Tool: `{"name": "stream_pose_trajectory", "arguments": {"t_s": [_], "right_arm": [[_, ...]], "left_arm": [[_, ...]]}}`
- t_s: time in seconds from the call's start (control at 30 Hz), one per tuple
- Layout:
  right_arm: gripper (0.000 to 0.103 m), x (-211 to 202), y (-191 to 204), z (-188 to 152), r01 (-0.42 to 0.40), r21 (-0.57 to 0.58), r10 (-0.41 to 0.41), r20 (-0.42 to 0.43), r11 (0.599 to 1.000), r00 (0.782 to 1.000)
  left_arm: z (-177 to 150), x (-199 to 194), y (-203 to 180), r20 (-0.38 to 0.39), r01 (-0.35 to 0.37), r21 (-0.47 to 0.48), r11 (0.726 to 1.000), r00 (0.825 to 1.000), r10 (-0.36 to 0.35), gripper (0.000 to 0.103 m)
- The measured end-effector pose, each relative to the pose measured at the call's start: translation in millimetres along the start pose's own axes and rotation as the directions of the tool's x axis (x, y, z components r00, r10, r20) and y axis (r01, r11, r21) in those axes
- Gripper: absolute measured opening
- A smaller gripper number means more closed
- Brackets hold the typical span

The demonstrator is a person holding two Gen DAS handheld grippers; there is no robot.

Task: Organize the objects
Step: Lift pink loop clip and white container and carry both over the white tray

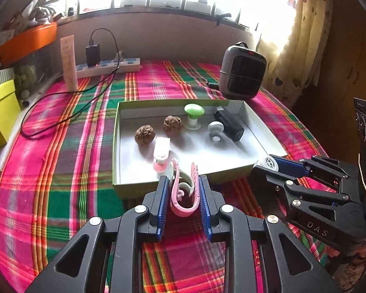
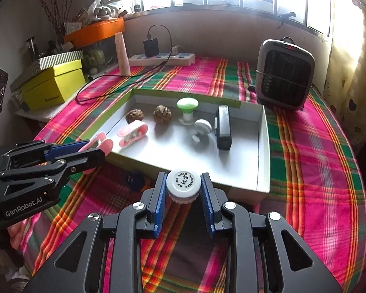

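A shallow white box lid with green walls lies on the plaid cloth. In it are two walnuts, a pink clip, a green-capped knob, a white knob and a black block. My left gripper is shut on a pink-and-white hair clip at the lid's near wall. My right gripper is shut on a small white-capped jar at the lid's near right corner.
A grey heater stands behind the lid on the right. A power strip with charger and black cable, a pale tube and yellow-green boxes are at the back left.
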State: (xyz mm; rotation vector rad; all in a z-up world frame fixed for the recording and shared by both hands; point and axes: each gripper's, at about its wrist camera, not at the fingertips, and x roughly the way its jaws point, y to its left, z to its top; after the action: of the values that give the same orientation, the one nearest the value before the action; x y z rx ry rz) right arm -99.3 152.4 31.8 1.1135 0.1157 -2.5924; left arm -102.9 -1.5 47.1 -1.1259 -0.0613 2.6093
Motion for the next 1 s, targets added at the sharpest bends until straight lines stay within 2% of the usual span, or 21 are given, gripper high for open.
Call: {"name": "stream_pose_trajectory", "arguments": {"t_s": [0.6,1.0], "right_arm": [[0.029,29.3,-23.7,28.4,0.018,0.034,-0.018,-0.01,0.999,1.0],[0.029,52.8,-29.0,32.0,-0.018,0.026,0.02,-0.052,0.999,0.998]], "left_arm": [[34.7,36.6,-7.1,-0.018,0.047,-0.011,0.999,0.999,-0.048,0.022],[42.2,64.9,-8.1,-0.062,0.031,-0.002,1.0,0.998,-0.031,0.022]]}}
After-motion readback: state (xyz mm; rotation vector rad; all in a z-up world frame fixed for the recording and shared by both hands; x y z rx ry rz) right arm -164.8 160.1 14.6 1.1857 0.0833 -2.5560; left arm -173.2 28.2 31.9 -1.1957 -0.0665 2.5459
